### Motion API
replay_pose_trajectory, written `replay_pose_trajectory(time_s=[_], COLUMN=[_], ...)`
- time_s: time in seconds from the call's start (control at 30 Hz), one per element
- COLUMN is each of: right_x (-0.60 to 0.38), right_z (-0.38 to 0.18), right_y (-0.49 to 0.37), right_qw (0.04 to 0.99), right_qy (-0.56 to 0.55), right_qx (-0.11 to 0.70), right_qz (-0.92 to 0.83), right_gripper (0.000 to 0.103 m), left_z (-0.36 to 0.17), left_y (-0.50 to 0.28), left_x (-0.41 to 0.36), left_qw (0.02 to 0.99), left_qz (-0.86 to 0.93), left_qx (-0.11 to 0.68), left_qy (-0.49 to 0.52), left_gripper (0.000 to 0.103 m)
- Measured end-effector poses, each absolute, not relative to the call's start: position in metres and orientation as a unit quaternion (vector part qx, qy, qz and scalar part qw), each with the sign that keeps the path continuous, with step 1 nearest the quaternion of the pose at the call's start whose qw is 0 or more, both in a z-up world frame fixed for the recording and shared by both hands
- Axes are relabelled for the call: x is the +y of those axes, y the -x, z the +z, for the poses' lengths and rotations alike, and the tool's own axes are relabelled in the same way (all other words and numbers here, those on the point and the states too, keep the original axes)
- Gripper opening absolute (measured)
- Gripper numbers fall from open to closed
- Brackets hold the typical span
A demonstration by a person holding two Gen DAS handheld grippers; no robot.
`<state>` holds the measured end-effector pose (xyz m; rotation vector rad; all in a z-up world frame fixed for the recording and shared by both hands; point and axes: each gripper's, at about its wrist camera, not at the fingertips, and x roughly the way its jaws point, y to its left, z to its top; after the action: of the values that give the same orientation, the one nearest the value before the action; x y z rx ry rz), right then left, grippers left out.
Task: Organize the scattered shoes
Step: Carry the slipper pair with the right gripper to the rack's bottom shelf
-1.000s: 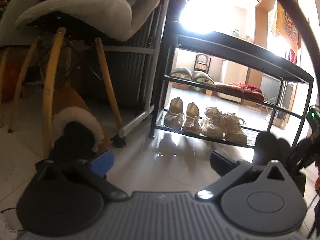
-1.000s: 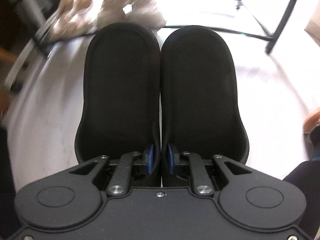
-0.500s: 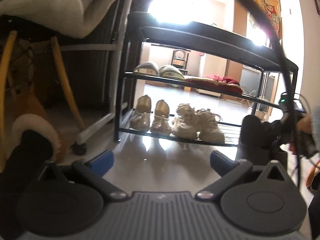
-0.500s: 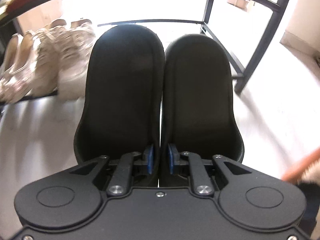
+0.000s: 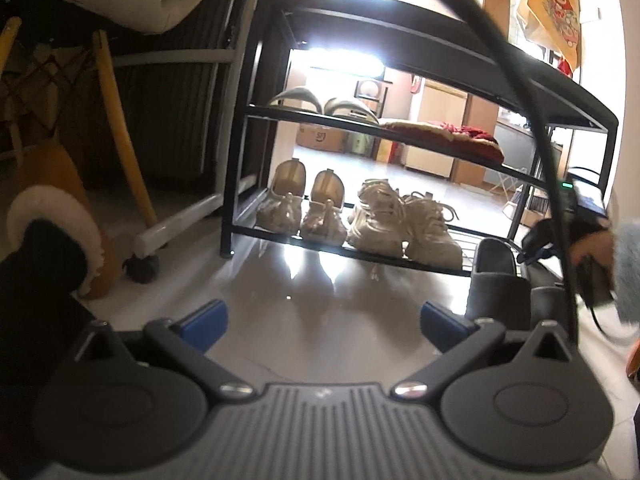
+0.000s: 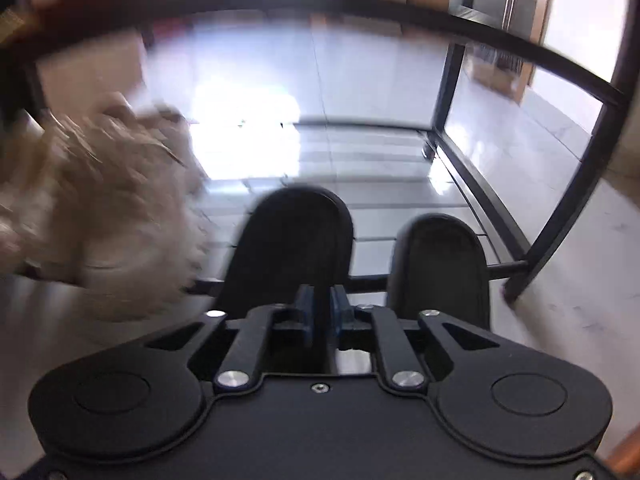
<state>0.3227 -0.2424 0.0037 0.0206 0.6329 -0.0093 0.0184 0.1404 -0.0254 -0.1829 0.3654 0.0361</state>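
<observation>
Two dark grey slippers lie slightly apart, toes on the right end of the bottom shelf of the black shoe rack. My right gripper sits just behind their heels. Its jaws are opening, and in this blurred view I see nothing pressed between the blue pads. The left wrist view shows the same slippers with the right gripper in a hand over them. My left gripper hangs open above the floor in front of the rack, with nothing in it.
Beige flats and cream sneakers fill the left of the bottom shelf. Grey slippers and red ones sit on the middle shelf. A brown fleece-lined boot, a chair leg and a castor stand at the left.
The two slippers, earlier pinched side by side close to the right gripper, now lie apart and farther from it at the rack's shelf. The left gripper has come nearer the rack.
</observation>
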Motion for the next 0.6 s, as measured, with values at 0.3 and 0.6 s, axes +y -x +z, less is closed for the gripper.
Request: replay_pose_trajectory(time_s=[0.3, 0.6], right_x=[-0.190, -0.182], right_z=[-0.074, -0.101], right_y=[-0.228, -0.264], right_qw=[0.976, 0.967], right_qy=[0.031, -0.060], right_qx=[0.215, 0.241], right_qz=[0.018, -0.065], right_gripper=[0.102, 0.103], left_z=[-0.023, -0.027], left_y=[-0.005, -0.011], left_x=[0.137, 0.138], left_qw=[0.984, 0.982], left_qz=[0.010, 0.008], left_qx=[0.167, 0.175], left_qy=[0.067, 0.072], left_gripper=[0.103, 0.103])
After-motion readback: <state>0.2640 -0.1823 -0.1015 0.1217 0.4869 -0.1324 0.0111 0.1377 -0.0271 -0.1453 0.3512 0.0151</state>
